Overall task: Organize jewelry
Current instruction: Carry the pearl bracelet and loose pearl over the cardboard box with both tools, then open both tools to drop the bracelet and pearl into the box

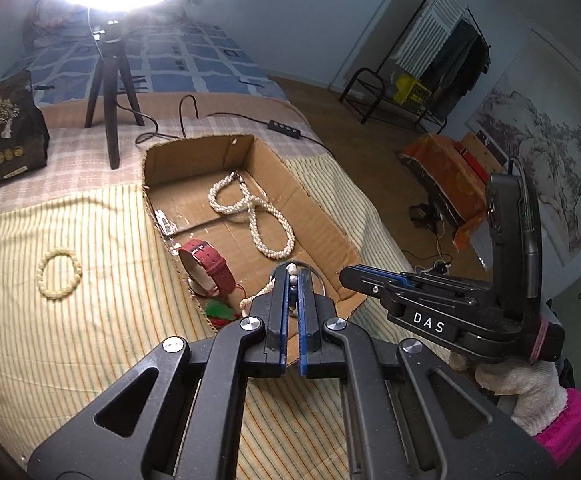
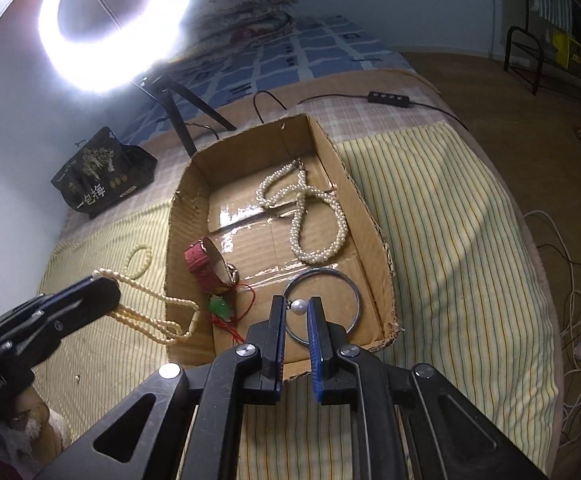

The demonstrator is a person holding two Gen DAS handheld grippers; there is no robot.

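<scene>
An open cardboard box (image 1: 322, 216) (image 2: 370, 216) lies on the striped bedspread. It holds a white pearl rope necklace (image 1: 266, 236) (image 2: 318, 240), a red-strapped watch (image 1: 210, 268) (image 2: 206, 264), a green pendant on red cord (image 1: 218, 310) (image 2: 220, 308) and a silver bangle (image 2: 354, 292). My left gripper (image 1: 292, 274) (image 2: 108, 286) is shut on a cream bead necklace (image 1: 250, 300) (image 2: 158, 312), whose strands hang over the box's near left corner. My right gripper (image 2: 296, 306) (image 1: 346, 275) is shut on a small pearl earring (image 2: 299, 306) above the bangle. A cream bead bracelet (image 1: 59, 276) (image 2: 138, 258) lies outside the box, to its left.
A lit ring light on a tripod (image 1: 108, 92) (image 2: 182, 120) stands behind the box, with its cable and controller (image 1: 284, 127) (image 2: 388, 99). A black bag (image 1: 2, 128) (image 2: 102, 176) sits at the back left. The bed drops to the floor on the right.
</scene>
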